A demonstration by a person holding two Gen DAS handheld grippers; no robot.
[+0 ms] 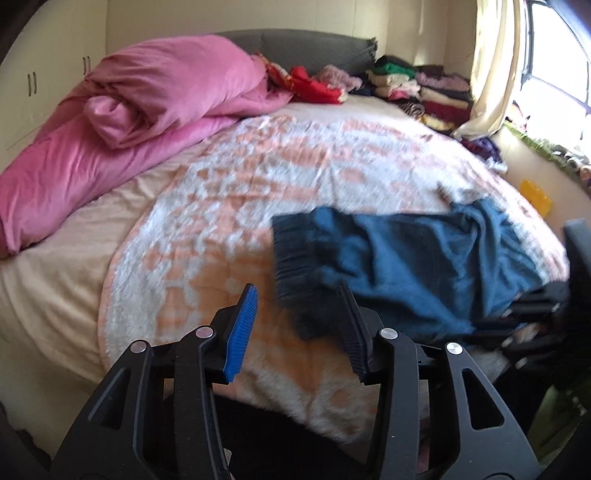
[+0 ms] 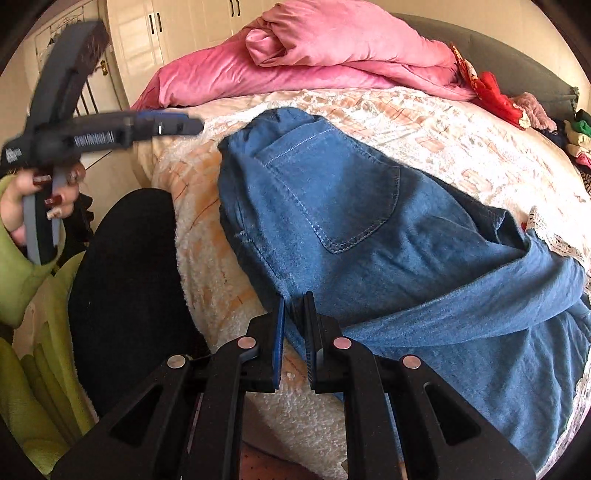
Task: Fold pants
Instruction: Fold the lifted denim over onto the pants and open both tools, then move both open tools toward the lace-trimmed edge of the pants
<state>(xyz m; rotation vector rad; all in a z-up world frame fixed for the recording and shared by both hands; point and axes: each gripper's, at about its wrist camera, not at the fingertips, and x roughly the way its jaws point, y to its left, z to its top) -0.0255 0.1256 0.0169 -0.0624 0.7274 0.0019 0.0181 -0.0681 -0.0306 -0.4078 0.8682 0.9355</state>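
Cream wardrobe doors (image 2: 173, 33) and a grey padded headboard (image 1: 314, 46) frame a bed covered by a fluffy white-and-peach blanket (image 1: 258, 177), with a bunched pink satin duvet (image 1: 122, 122) lying along its far side. Blue denim pants (image 2: 369, 229) lie crumpled near the bed's near edge, a stitched back pocket facing up.

From the right wrist, the right gripper (image 2: 294, 332) has its jaws drawn together on the pants' lower edge, denim pinched between them. That view also shows the left gripper (image 2: 162, 127) blurred and raised above the bed's near edge, held by a hand (image 2: 40, 199) in a green sleeve, well apart from the pants; a black-clad leg (image 2: 125, 280) presses against the bed's edge.

Only the left wrist view shows the left gripper's jaws standing apart with nothing between them, above the blanket just beside the pants' dark ribbed end. It also shows stacked folded clothes (image 1: 413, 88) at the bed's far corner, a cream curtain (image 1: 495, 62) and a bright window (image 1: 557, 66).
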